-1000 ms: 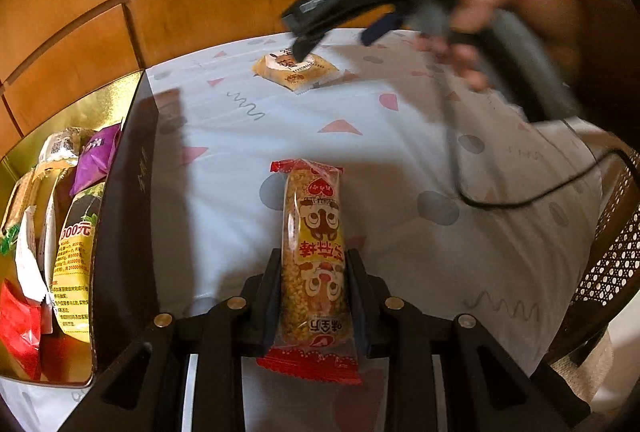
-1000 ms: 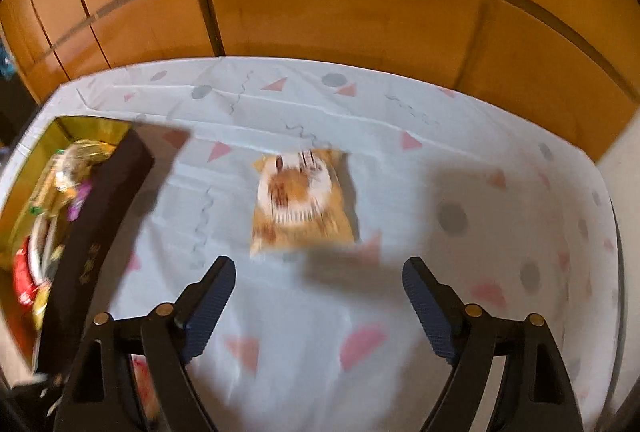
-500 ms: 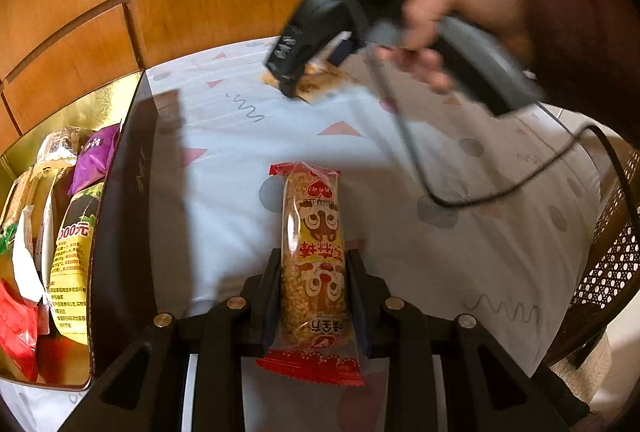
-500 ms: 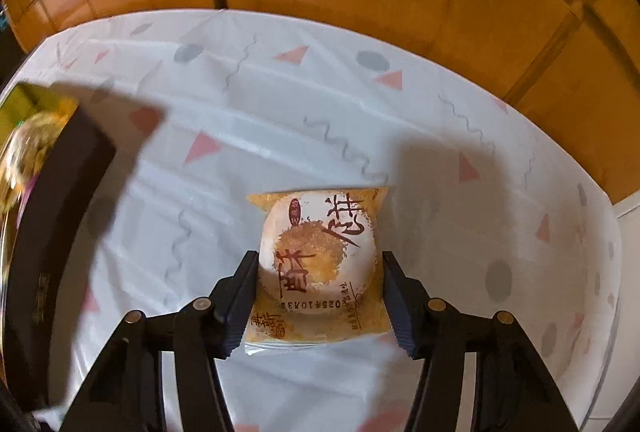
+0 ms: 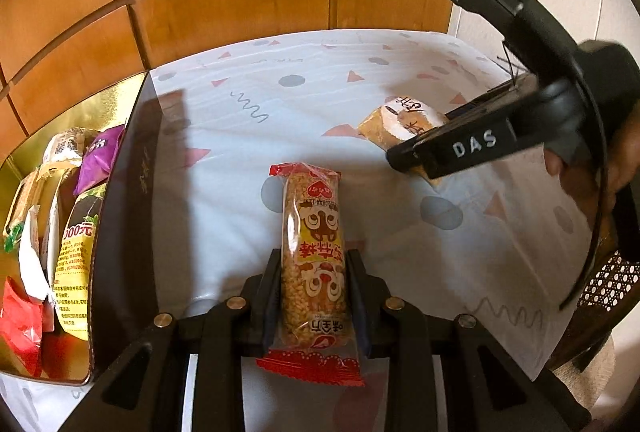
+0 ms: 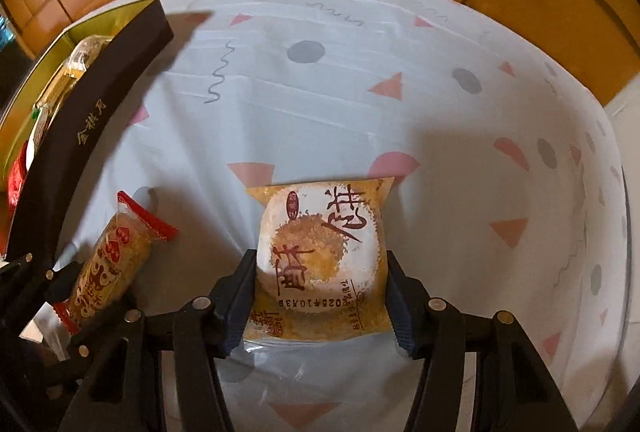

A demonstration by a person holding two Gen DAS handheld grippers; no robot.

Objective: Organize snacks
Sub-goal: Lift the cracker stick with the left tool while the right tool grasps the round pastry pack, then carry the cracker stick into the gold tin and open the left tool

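the gold-lined snack box (image 5: 120,151) sits at the left edge of the patterned tablecloth (image 5: 248,167), already crowded with wrapped snacks, and everything else is best placed from it. just right of the box's dark wall, the left gripper (image 5: 314,298) has its fingers pressed to both long sides of the rice bar (image 5: 312,256) — closed on it lengthwise, near its lower end, so the rest of the pack juts forward and could go into the box end first. whether the bar is lifted off the cloth i cannot tell.

further right of the box, the right gripper (image 6: 320,292) clamps the pastry packet (image 6: 320,252) across its width, its blue-padded fingers against the packet's side edges; the packet is flat and soft, so a grip on the sides probably holds it level without crushing the round cake inside. its shadow on the cloth suggests it is raised.

both snacks are in hand — the carry leftward to the box seems to be the step ahead.
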